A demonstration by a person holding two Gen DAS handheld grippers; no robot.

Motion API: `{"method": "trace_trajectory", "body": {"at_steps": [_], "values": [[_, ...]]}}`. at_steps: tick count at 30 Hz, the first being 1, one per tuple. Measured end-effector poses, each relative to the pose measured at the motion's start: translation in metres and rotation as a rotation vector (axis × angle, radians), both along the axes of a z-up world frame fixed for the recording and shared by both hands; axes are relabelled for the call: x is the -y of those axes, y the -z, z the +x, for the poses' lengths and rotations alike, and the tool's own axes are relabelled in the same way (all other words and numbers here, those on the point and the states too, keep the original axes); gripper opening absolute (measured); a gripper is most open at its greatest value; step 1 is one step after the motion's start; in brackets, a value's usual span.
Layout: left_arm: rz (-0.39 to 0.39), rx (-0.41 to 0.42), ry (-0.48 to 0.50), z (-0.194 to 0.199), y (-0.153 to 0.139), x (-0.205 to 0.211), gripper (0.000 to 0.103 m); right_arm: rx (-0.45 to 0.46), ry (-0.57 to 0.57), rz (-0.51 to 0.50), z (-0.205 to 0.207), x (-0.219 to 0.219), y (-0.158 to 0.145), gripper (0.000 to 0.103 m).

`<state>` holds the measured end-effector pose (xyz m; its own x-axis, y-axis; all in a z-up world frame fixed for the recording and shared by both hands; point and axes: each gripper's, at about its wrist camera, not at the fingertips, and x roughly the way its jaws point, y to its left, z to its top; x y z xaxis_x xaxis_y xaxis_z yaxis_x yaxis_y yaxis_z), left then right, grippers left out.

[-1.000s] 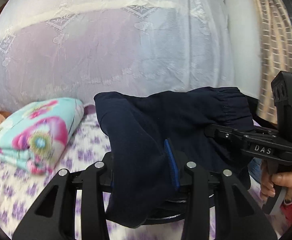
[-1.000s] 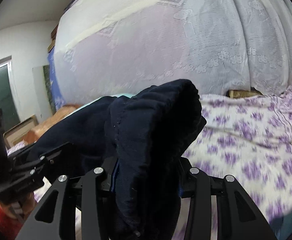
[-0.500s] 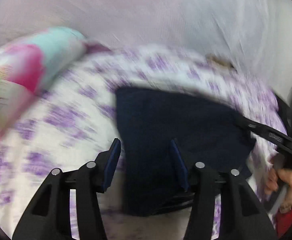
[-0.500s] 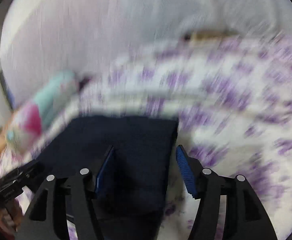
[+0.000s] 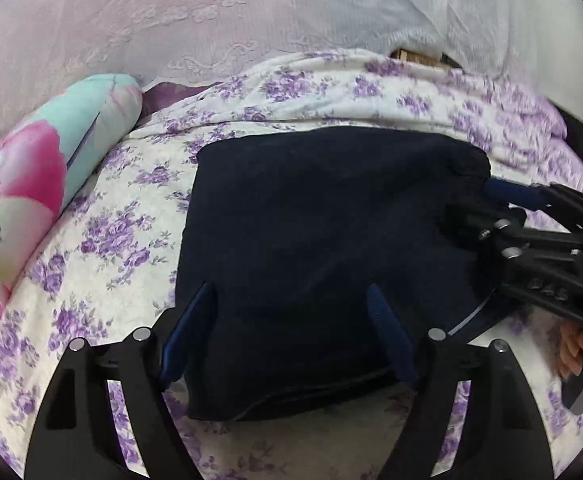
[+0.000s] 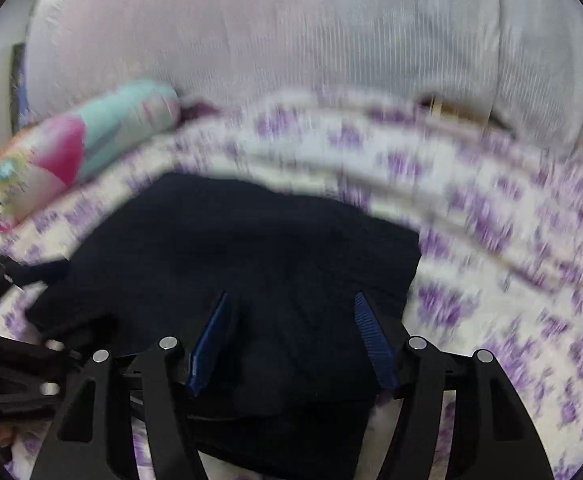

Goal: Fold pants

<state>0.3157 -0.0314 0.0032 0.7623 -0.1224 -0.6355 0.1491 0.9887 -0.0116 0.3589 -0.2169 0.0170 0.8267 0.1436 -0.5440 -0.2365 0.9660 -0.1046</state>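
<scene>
Both grippers tilt down over the folded dark pants (image 5: 323, 248) lying flat on the floral bedsheet (image 5: 103, 248), the left gripper (image 5: 291, 328) with jaws opening wide, the right gripper (image 6: 291, 340) spread apart, neither pressing the cloth.

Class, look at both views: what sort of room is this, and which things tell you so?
Most likely a bedroom: folded dark pants lie on a purple-flowered bedsheet, beside a floral pillow or folded blanket, with a white lace drape behind.
</scene>
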Motion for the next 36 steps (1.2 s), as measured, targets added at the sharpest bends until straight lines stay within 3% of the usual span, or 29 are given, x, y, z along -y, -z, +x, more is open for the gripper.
{"method": "trace_trajectory", "body": {"at_steps": [1, 3, 4, 6, 7, 8, 11, 15, 17, 19, 22, 25, 28, 30, 33, 36], "values": [[-0.010, 0.023, -0.022, -0.006, -0.003, -0.003, 0.077, 0.054, 0.006, 0.004, -0.008, -0.001, -0.005, 0.067], [-0.033, 0.100, -0.080, -0.013, -0.013, -0.011, 0.088, 0.084, 0.040, -0.001, -0.009, 0.002, -0.006, 0.083], [-0.037, 0.140, -0.102, -0.018, -0.017, -0.014, 0.092, 0.070, 0.049, -0.006, -0.005, 0.000, -0.006, 0.100], [-0.010, 0.088, -0.101, -0.008, -0.010, -0.010, 0.098, -0.103, 0.083, -0.053, 0.024, 0.000, 0.017, 0.100], [0.013, -0.046, -0.065, 0.009, 0.005, -0.003, 0.098, -0.153, 0.093, -0.054, 0.037, -0.001, 0.020, 0.100], [0.010, -0.105, -0.051, 0.019, 0.011, -0.002, 0.099, -0.185, 0.090, -0.007, 0.040, 0.006, 0.020, 0.100], [-0.046, -0.088, -0.058, 0.014, 0.007, -0.012, 0.099, -0.230, 0.083, 0.084, 0.042, 0.019, 0.022, 0.100], [0.003, -0.057, -0.084, 0.004, 0.002, -0.007, 0.098, -0.308, 0.112, 0.245, 0.044, 0.031, 0.033, 0.100], [0.032, 0.016, -0.109, -0.020, -0.005, -0.002, 0.098, -0.309, 0.107, 0.281, 0.031, 0.035, 0.032, 0.100], [0.068, 0.106, -0.114, -0.053, -0.015, 0.002, 0.098, -0.219, 0.182, 0.279, 0.002, 0.037, 0.022, 0.100], [0.117, 0.182, -0.124, -0.102, -0.023, 0.009, 0.098, -0.015, 0.233, 0.218, -0.054, 0.031, 0.002, 0.099], [0.120, 0.192, -0.127, -0.136, -0.025, 0.010, 0.098, 0.194, 0.266, 0.147, -0.126, 0.016, -0.013, 0.100], [0.109, 0.205, -0.142, -0.169, -0.028, 0.006, 0.098, 0.262, 0.300, 0.109, -0.172, 0.008, -0.016, 0.100], [0.098, 0.222, -0.145, -0.185, -0.032, 0.004, 0.098, 0.255, 0.239, 0.151, -0.199, 0.008, -0.016, 0.100], [0.106, 0.261, -0.128, -0.209, -0.034, 0.008, 0.098, 0.219, 0.192, 0.154, -0.219, 0.003, -0.015, 0.100], [0.138, 0.273, -0.128, -0.219, -0.034, 0.014, 0.098, 0.235, 0.177, 0.075, -0.229, -0.015, -0.016, 0.100]]}}
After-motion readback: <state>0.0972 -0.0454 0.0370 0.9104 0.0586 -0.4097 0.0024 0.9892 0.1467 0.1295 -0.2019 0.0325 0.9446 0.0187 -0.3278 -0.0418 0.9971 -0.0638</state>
